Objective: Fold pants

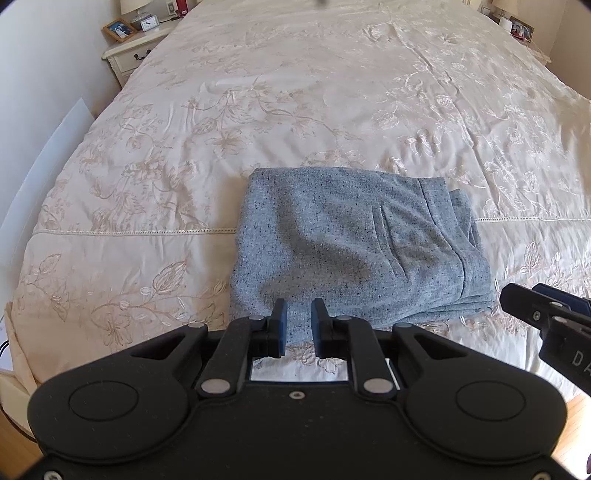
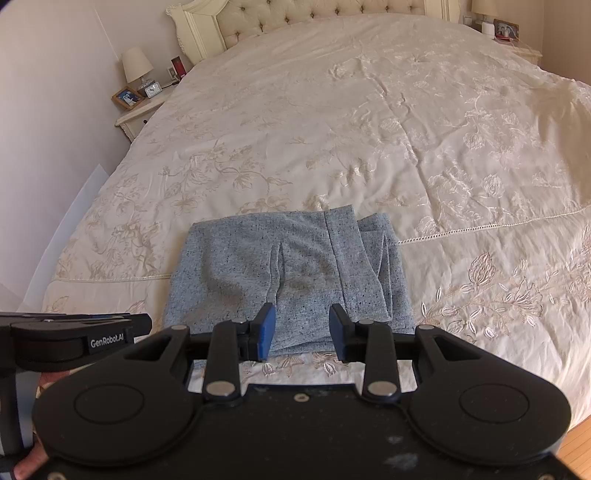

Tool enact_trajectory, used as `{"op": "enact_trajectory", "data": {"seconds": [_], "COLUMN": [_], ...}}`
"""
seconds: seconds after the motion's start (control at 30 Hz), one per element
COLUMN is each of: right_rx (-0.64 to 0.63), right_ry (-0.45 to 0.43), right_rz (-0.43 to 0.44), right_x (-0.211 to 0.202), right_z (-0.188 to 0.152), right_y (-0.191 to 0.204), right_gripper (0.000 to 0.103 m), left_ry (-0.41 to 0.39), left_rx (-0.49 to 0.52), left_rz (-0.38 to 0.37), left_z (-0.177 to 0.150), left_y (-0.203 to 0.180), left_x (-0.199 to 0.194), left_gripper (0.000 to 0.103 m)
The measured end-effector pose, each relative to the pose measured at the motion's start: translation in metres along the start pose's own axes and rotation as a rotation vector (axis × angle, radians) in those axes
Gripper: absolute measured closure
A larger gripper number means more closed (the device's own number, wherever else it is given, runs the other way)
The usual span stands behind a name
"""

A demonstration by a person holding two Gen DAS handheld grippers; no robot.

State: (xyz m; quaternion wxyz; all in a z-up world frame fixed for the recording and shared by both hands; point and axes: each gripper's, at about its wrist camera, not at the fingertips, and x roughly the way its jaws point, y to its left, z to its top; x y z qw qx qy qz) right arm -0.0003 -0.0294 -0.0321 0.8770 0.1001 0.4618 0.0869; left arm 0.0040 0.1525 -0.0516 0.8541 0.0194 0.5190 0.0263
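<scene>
The grey speckled pants lie folded into a thick rectangle near the foot of the bed, with stacked layer edges showing on their right side. My left gripper hovers at the near edge of the pants. Its blue pads stand a narrow gap apart with nothing pinched between them. My right gripper hovers over the same near edge further right, its jaws wider and empty. Each gripper shows in the other's view: the right gripper at the right, the left gripper at the left.
A cream embroidered bedspread covers the whole bed. A nightstand with a lamp, a clock and a photo frame stands far left, and a tufted headboard is behind. A white board leans on the left wall. Wood floor shows lower right.
</scene>
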Motion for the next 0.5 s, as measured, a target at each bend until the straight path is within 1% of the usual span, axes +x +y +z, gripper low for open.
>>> {"op": "enact_trajectory", "data": {"seconds": [0.33,0.5], "right_rx": [0.008,0.013], "right_ry": [0.007,0.013], "right_rz": [-0.001,-0.003], "right_x": [0.0038,0.0066], "right_z": [0.0015,0.0024], "right_y": [-0.0004,-0.0004], "right_gripper": [0.068,0.068], "left_ry": [0.007,-0.018], "left_rx": [0.011,0.039], "left_rz": [-0.008,0.002], "left_z": [0.0026,0.0029], "left_y": [-0.002,-0.0051], "left_x": [0.0035,0.0032], "left_gripper": [0.08,0.08]}}
